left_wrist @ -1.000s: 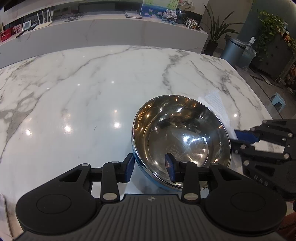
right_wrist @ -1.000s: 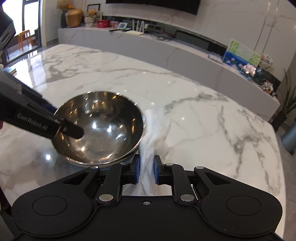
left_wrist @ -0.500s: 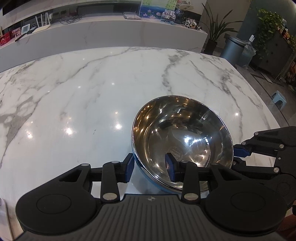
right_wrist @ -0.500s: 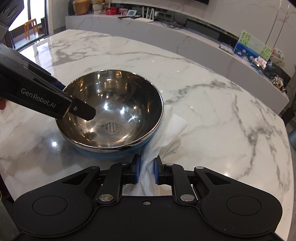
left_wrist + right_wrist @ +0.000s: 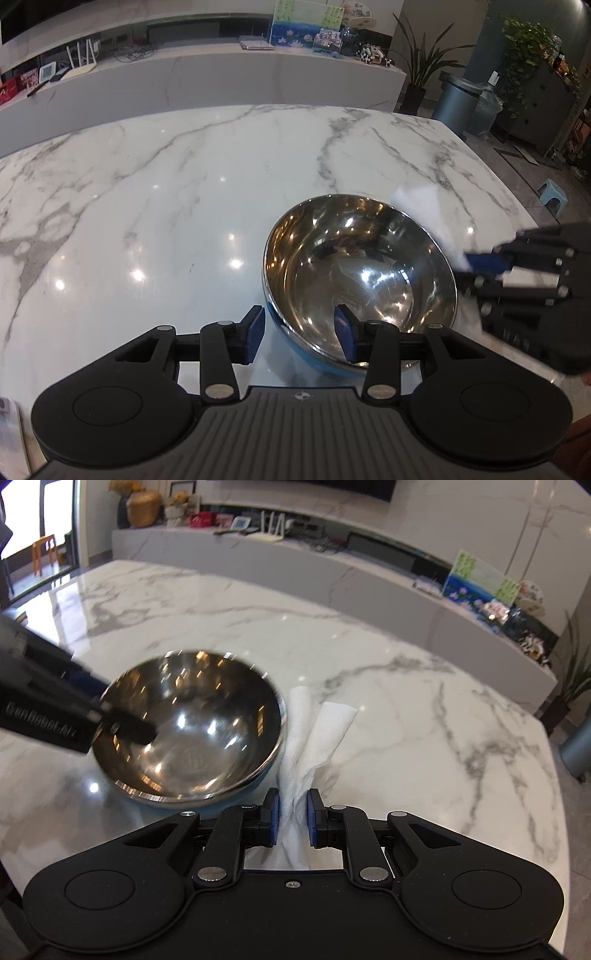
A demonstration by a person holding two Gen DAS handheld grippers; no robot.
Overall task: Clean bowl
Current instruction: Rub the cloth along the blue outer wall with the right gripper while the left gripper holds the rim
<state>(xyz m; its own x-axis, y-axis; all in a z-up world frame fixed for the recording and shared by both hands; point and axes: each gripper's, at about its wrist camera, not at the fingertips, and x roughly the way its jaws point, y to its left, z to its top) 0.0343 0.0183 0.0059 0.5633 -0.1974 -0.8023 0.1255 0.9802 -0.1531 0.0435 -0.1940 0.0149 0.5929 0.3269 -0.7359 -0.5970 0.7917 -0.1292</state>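
Note:
A shiny steel bowl [image 5: 362,273] with a blue outer base stands on the marble table [image 5: 184,206]; it also shows in the right wrist view [image 5: 188,734]. My left gripper [image 5: 299,334] straddles the bowl's near rim, one finger inside and one outside, with a wide gap between the pads. My right gripper [image 5: 292,821] is shut on a white paper towel [image 5: 314,734], held just right of the bowl. The towel [image 5: 424,206] shows blurred beyond the bowl's right rim in the left wrist view.
A long marble counter [image 5: 332,572] with a router, pictures and small items runs behind the table. A grey bin [image 5: 458,107] and potted plants stand on the floor past the table's far right corner. The table's right edge [image 5: 554,775] is close.
My right gripper has lifted and swung the paper towel up and away beside the bowl's right rim; the towel now hangs free above the table. The left gripper holds its place at the rim.

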